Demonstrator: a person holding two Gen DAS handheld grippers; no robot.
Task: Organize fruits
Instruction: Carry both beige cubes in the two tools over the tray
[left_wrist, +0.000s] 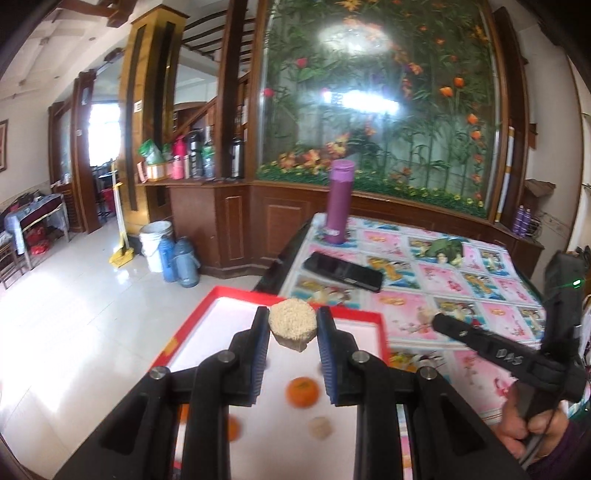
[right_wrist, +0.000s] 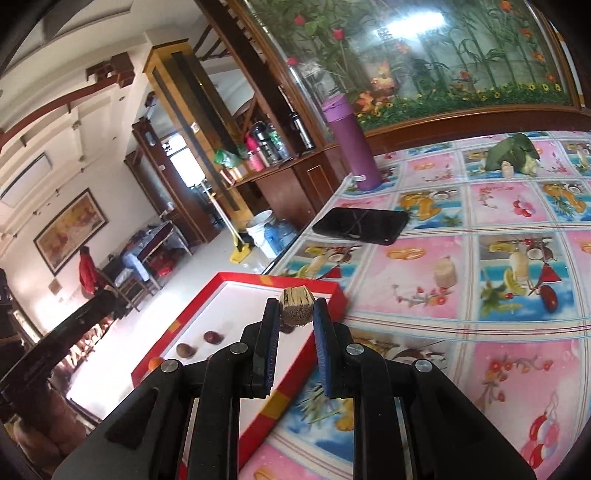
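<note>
A pale, rough fruit piece (left_wrist: 292, 323) is clamped in the left gripper (left_wrist: 292, 325) above the red-rimmed tray (left_wrist: 364, 317) at the table's left edge. A smaller cut chunk (right_wrist: 296, 301) is pinched by the right gripper (right_wrist: 296, 306), over the tray's far right corner.

My right gripper (right_wrist: 295, 314) is clamped on a small brown chunk (right_wrist: 296, 301) with a pale, fibrous top, pinched at my fingertips above the red-rimmed white tray (right_wrist: 236, 284). In the tray lie two dark round fruits (right_wrist: 211, 336) and, at its near edge, an orange one (right_wrist: 155, 363). On the patterned tablecloth (right_wrist: 461, 295) beyond are a black phone (right_wrist: 360, 225), an upright purple flask (right_wrist: 351, 142), a pale stub (right_wrist: 444, 273) and a green leafy bundle (right_wrist: 511, 153).
</note>
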